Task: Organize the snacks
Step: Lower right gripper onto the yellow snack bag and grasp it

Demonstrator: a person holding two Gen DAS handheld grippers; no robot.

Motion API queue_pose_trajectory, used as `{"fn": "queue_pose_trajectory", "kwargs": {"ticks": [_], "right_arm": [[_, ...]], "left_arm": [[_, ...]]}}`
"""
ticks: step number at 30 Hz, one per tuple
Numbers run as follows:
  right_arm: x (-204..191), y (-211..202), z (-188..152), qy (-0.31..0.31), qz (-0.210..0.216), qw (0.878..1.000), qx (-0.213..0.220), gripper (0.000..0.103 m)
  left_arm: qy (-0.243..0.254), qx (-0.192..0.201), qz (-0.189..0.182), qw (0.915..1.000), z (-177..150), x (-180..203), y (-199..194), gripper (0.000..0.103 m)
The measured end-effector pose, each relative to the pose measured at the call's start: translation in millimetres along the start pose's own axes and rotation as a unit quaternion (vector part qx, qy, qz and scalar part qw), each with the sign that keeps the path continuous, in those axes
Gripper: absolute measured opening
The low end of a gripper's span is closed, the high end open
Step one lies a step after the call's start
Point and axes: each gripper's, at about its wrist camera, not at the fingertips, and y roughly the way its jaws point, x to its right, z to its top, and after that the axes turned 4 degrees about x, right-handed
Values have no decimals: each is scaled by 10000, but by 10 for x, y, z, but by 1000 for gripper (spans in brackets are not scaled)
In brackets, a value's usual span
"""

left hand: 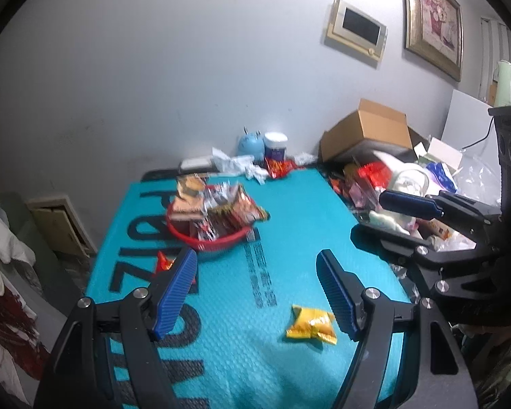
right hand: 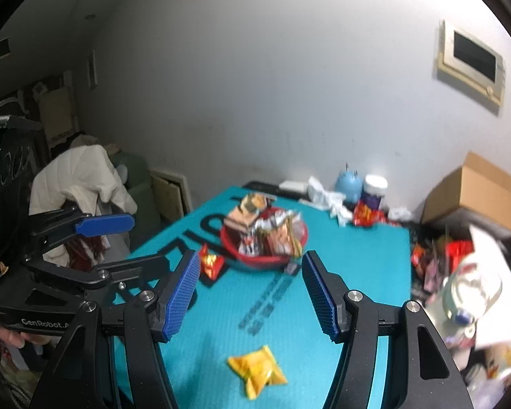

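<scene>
**Both grippers spread wide above the teal mat, one yellow packet loose near the front**

The left gripper hangs over the teal mat with its blue fingers far apart and nothing between them. The right gripper is spread just as wide and is also empty; in the left wrist view it shows at the right side, over the mat's right edge.

A yellow snack packet lies flat on the mat near the front, alone, with bare mat on all sides of it. In the right wrist view the same packet sits below and between the fingers, touching neither.

The red basket stands toward the mat's far left part, heaped with snack packets that rise above its rim. A small orange-red packet lies on the mat just beside the basket, close to the left edge.

Between basket and yellow packet the mat is bare apart from printed lettering. Along the far edge by the wall stand a blue jar, a white tub and crumpled wrappers. Beyond the right edge is a crowded pile with a cardboard box.
</scene>
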Motion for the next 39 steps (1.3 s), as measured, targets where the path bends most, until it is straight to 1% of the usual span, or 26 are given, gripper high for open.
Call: {"fn": "queue_pose_trajectory", "kwargs": {"ticks": [7,12,14,21,26,34,37,38,39], "right_arm": [[58,106,-403,208,41,9989,-418,62],[58,215,-674,269,99,9967,-756,62],[63,266,-746,318,139,9956,-872,62],[61,485,-1004,304,227,9912,-1271,63],[66,720,-1149,286,223,9852,-1676,67],[95,1080,-1236,161,126,9740,-2256,67],[85,1164,-1252,93,166,9714,-2367,67],[77,1196,-1257,60,153,9702,-2416,67],[70,1226,-1265,22,152,9692,-2459,64]], "left_arm": [[-163,-417,-50,9990,-310,18,210,72],[-297,-771,-172,9964,-517,-6,379,72],[-356,-880,-206,9953,-598,-24,439,72],[-506,-1307,-159,9900,-866,-134,664,72],[-612,-1419,-137,9879,-956,-226,768,72],[-817,-1467,-10,9858,-950,-435,899,72],[-836,-1462,9,9857,-924,-483,940,72],[-838,-1474,1,9855,-917,-496,958,72],[-845,-1478,4,9854,-913,-507,972,72]]}}
